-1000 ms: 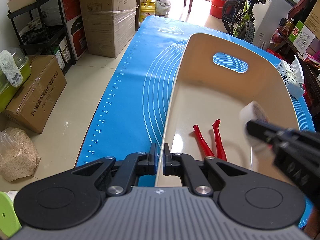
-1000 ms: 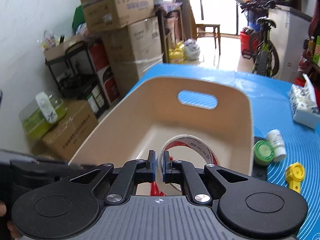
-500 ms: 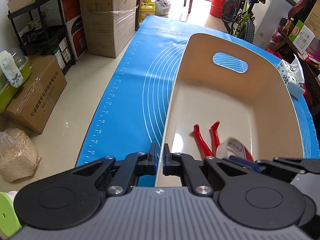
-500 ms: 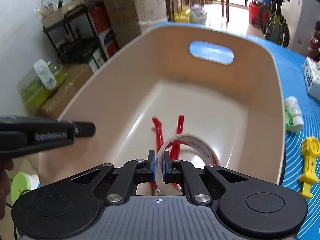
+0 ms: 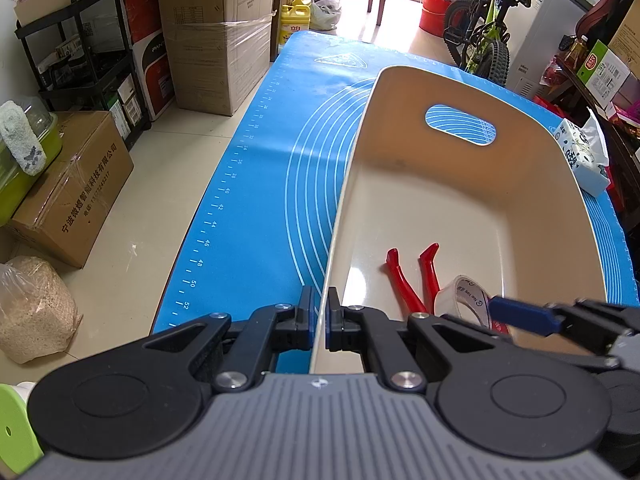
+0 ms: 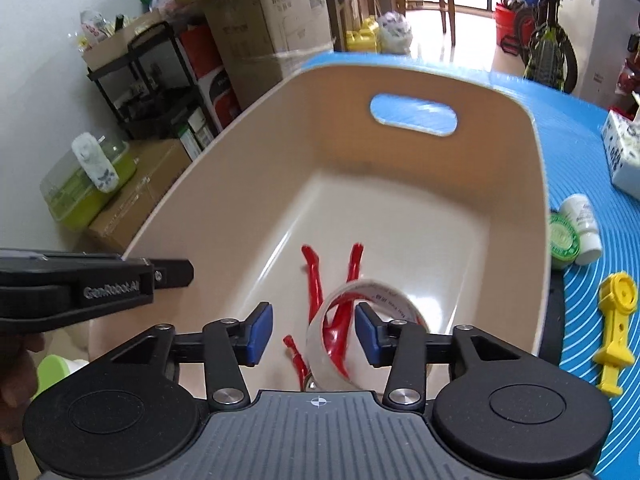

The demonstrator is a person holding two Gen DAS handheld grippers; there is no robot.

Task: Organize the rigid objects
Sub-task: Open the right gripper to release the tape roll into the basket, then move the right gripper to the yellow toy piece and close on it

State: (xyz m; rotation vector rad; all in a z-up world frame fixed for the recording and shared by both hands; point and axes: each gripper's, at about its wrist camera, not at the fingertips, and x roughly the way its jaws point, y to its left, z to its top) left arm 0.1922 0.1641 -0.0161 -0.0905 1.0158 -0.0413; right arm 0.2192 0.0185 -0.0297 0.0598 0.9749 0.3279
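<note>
2 tools | L tool clamps bin rim | R tool just opening, tape free between

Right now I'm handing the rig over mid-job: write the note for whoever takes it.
Left claw: shut on the near rim of the beige bin, steadying it.
Right claw: jaws have just been opening; the tape roll stands between the pads, released.
In the bin: red-handled pliers with the tape roll on top of them.
Left on the blue mat, right of the bin: green-lidded jar, white bottle, yellow plastic tool, tissue pack.
Next: probably lift the right claw clear and fetch those.
</note>
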